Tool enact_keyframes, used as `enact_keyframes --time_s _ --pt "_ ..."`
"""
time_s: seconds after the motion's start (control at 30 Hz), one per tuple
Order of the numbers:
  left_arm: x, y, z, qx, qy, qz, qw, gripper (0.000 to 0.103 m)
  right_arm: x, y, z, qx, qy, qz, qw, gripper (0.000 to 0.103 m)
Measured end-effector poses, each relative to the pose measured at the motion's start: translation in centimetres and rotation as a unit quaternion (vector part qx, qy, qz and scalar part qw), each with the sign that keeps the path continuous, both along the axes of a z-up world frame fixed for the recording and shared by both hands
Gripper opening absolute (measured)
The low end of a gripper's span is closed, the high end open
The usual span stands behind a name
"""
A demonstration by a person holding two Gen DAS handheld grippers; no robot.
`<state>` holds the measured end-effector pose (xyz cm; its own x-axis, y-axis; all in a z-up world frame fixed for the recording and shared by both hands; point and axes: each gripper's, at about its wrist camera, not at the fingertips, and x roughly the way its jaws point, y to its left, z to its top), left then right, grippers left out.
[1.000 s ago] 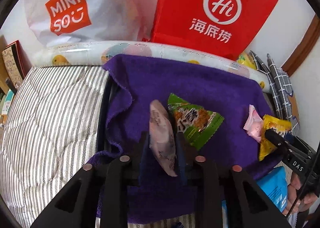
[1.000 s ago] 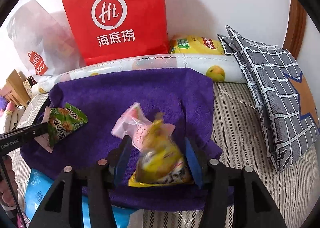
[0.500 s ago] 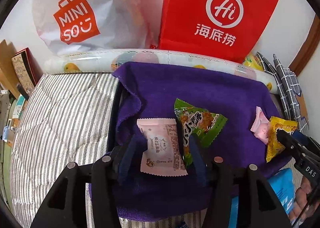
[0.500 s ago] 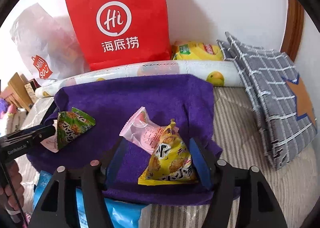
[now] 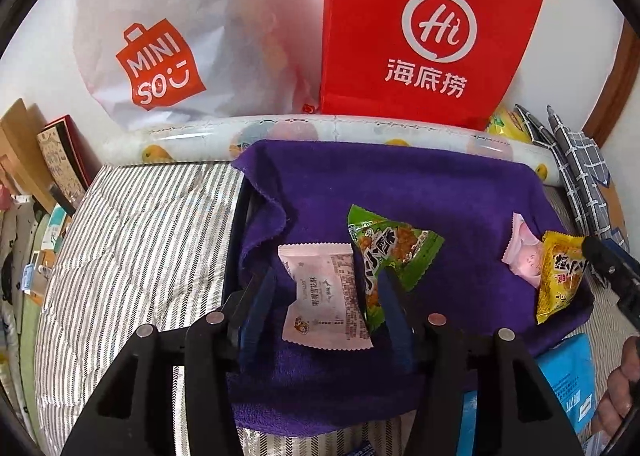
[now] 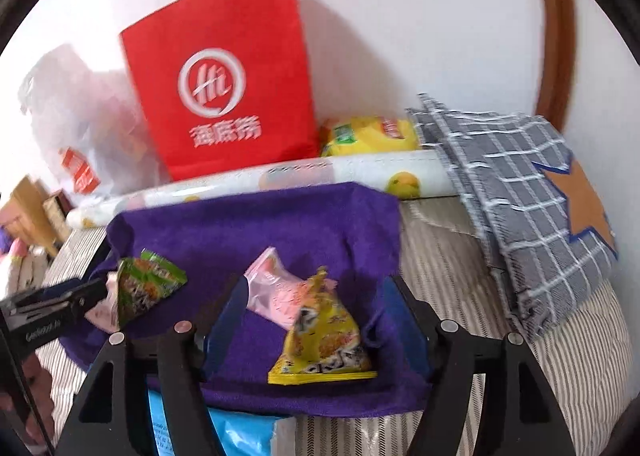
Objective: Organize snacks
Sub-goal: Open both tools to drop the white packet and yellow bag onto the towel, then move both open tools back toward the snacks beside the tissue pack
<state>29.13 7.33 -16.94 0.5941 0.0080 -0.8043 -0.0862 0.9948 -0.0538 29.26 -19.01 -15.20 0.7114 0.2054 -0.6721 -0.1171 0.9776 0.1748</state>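
- Four snack packets lie on the purple towel (image 5: pixel 400 184), which is spread over a striped mattress (image 5: pixel 140 240).
- Left gripper (image 5: pixel 326 298): its jaws have just been opening and now stand apart. The pale pink packet (image 5: pixel 324 292) lies flat on the towel between the blue pads, with a gap on the left side; whether the right pad touches anything cannot be told.
- A green triangular snack packet (image 5: pixel 394 244) sits just beside the pale pink one, its lower edge overlapping it and running behind the right pad.
- Right gripper (image 6: pixel 316 320): its jaws have likewise just been opening and are spread wide. The yellow triangular snack packet (image 6: pixel 324 340) rests on the towel between the pads, clear of both.
- A pink wrapped sweet (image 6: pixel 272 288) lies touching the yellow packet, partly tucked behind it.
- In the left wrist view, the same pink and yellow pair sits at the towel's right edge, near the dark tip of the right gripper.
- A blue packet (image 6: pixel 240 436) pokes out from under the towel's near edge.
- Behind the towel runs a rolled fruit-print sheet (image 5: pixel 320 128); a red paper bag (image 5: pixel 424 28) and a white Miniso bag (image 5: pixel 168 40) stand against the wall.
- A grey checked cushion (image 6: pixel 516 200) leans on the right, with a yellow chip bag (image 6: pixel 368 134) beside it.
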Motion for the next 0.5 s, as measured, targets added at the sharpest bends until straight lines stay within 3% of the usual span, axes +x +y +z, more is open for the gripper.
enact_keyframes --time_s 0.13,0.33,0.5 --pt "-0.4 0.2 0.6 -0.001 -0.012 0.002 0.9999 0.054 -0.6 -0.2 0.8 0.011 -0.020 0.004 1.000 0.068" --pt "-0.9 -0.1 1.6 -0.003 -0.020 0.001 0.9998 0.054 -1.8 1.9 1.6 -0.053 -0.034 0.033 0.997 0.067" --pt "-1.3 0.1 2.3 -0.010 -0.023 0.003 0.9997 0.054 -4.7 1.3 2.2 -0.031 -0.036 0.024 0.999 0.067"
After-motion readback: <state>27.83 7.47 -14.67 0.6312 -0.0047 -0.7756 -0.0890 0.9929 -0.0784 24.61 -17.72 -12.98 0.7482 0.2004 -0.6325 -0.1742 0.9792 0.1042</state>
